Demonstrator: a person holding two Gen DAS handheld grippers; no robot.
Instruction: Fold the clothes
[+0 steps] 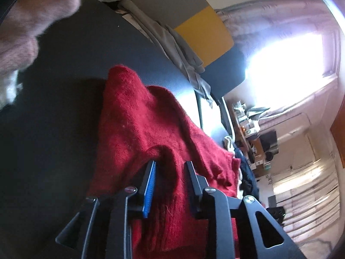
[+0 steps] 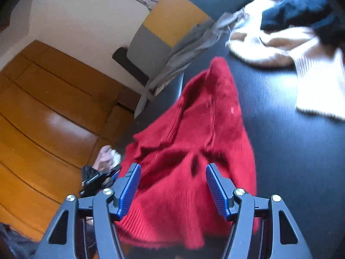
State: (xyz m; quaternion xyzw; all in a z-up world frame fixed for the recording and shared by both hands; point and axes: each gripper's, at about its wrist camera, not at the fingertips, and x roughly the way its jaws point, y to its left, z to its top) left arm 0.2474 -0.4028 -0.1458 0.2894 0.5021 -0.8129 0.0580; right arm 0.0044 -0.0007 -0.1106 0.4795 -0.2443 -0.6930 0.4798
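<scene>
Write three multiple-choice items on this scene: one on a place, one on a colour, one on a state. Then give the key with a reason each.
1. Where does the cream sweater lie?
A. on the dark table, beyond the red sweater
B. on the wooden floor
C. in the right claw

2. What colour are the ribbed pads of the right claw?
A. yellow
B. blue
C. white

3. How does the right claw stand?
A. shut on the red sweater
B. shut on nothing
C. open, with red knit between its jaws

Key: A, it rests on the tabletop at the upper right of the right wrist view. B, both pads show blue. C, the pads stand wide apart and press on nothing.
</scene>
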